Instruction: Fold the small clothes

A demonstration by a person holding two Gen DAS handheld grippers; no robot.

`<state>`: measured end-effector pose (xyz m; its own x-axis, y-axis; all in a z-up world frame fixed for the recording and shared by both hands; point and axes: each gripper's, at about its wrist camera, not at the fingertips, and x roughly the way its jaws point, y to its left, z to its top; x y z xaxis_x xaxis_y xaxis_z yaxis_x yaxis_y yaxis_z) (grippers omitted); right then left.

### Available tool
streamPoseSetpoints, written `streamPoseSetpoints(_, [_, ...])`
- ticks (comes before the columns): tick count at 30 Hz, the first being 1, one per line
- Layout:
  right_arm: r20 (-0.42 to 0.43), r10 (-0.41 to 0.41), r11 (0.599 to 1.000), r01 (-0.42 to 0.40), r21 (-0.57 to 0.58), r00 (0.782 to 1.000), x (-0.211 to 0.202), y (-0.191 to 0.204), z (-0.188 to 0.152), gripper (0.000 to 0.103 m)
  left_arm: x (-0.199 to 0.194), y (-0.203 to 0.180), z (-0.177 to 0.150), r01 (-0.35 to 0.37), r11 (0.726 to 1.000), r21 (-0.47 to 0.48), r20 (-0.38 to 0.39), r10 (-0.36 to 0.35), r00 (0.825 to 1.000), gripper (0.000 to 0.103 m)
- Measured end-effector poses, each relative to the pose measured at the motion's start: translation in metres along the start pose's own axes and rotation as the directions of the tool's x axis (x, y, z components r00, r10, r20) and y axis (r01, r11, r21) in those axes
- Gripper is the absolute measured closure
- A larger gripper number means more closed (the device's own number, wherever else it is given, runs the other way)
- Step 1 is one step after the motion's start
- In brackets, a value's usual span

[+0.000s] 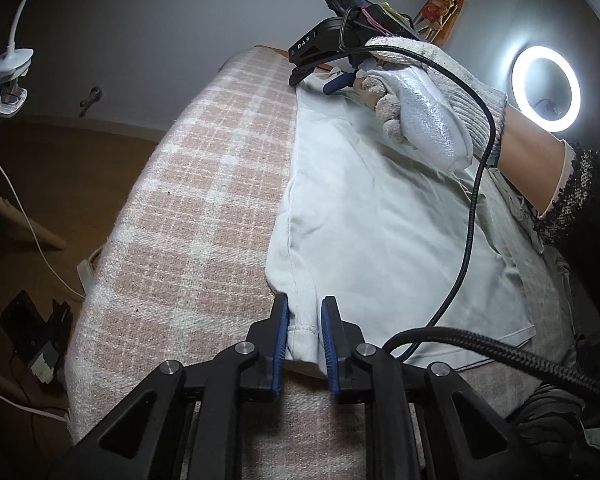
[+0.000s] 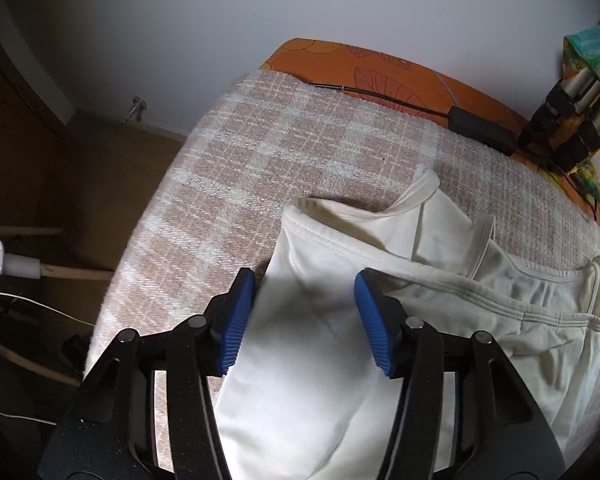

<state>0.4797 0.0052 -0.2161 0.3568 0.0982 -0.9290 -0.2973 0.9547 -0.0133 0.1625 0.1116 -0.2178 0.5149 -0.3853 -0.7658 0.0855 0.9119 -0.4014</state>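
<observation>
A small white sleeveless top point(image 1: 380, 232) lies spread on a pink checked blanket point(image 1: 188, 216). My left gripper point(image 1: 305, 316) has its blue pads either side of the top's near hem corner, with a narrow gap, the cloth between them. In the left wrist view the right gripper point(image 1: 320, 80) sits at the far end of the top, held by a gloved hand point(image 1: 424, 112). In the right wrist view my right gripper point(image 2: 304, 312) is open wide over the white top point(image 2: 320, 320), near its folded strap end point(image 2: 420, 200).
The blanket's edge point(image 2: 140, 240) drops to a dark floor on the left with white cables point(image 1: 32, 232). A ring light point(image 1: 546, 88) glows at the right. A black cable and adapter point(image 2: 480, 128) lie at the far end on orange fabric point(image 2: 380, 68).
</observation>
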Motion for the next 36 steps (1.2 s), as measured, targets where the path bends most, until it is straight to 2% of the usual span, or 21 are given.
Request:
streamPoseSetpoints(1, [0.0,-0.002,1.0,0.002,-0.003,1.0,0.001,0.0,0.001,0.054,0.0,-0.001,0.0,0.0,1.0,0.003,0.0,0.0,1.0,0.095])
streamPoseSetpoints(4, [0.004,-0.011,1.0,0.011,0.003,1.0,0.002,-0.004,0.004,0.075,-0.003,-0.004,-0.001,0.01,1.0,0.01,0.004,-0.01,1.0,0.098])
streamPoseSetpoints(5, [0.004,-0.001,1.0,0.001,0.006,1.0,0.001,-0.005,0.004,0.086,-0.004,-0.006,-0.001,0.013,1.0,0.014,0.007,-0.013,1.0,0.098])
streamPoseSetpoints(6, [0.0,0.016,1.0,-0.016,0.013,1.0,0.0,-0.008,0.005,0.092,-0.006,-0.008,-0.001,0.017,1.0,0.021,0.011,-0.017,1.0,0.099])
streamPoseSetpoints(8, [-0.003,0.058,0.998,-0.057,0.032,0.998,-0.002,-0.014,0.007,0.096,-0.01,-0.014,0.0,0.024,0.999,0.041,0.024,-0.025,0.999,0.099])
streamPoseSetpoints(13, [0.043,0.113,0.993,-0.114,0.032,0.993,-0.019,-0.035,0.003,0.098,-0.016,-0.034,0.003,0.036,0.993,0.113,0.029,-0.039,0.999,0.1])
streamPoseSetpoints(16, [0.069,0.139,0.989,-0.142,0.038,0.988,-0.035,-0.049,-0.004,0.098,-0.016,-0.05,0.006,0.046,0.984,0.17,0.005,-0.047,0.999,0.1])
streamPoseSetpoints(21, [0.113,0.158,0.986,-0.164,0.045,0.981,-0.06,-0.083,-0.013,0.098,-0.007,-0.09,0.008,0.049,0.946,0.32,-0.054,-0.034,0.998,0.1])
streamPoseSetpoints(25, [0.121,0.137,0.987,-0.146,0.062,0.983,-0.062,-0.101,-0.018,0.098,0.007,-0.118,0.005,0.074,0.916,0.395,-0.101,-0.036,0.994,0.1])
streamPoseSetpoints(33, [0.099,0.092,0.99,-0.102,0.096,0.991,-0.043,-0.132,-0.041,0.098,0.033,-0.142,0.0,0.091,0.892,0.443,-0.17,-0.016,0.985,0.099])
streamPoseSetpoints(36, [0.096,0.092,0.99,-0.101,0.097,0.991,-0.036,-0.137,-0.044,0.098,0.039,-0.143,0.001,0.087,0.896,0.436,-0.18,-0.008,0.984,0.099])
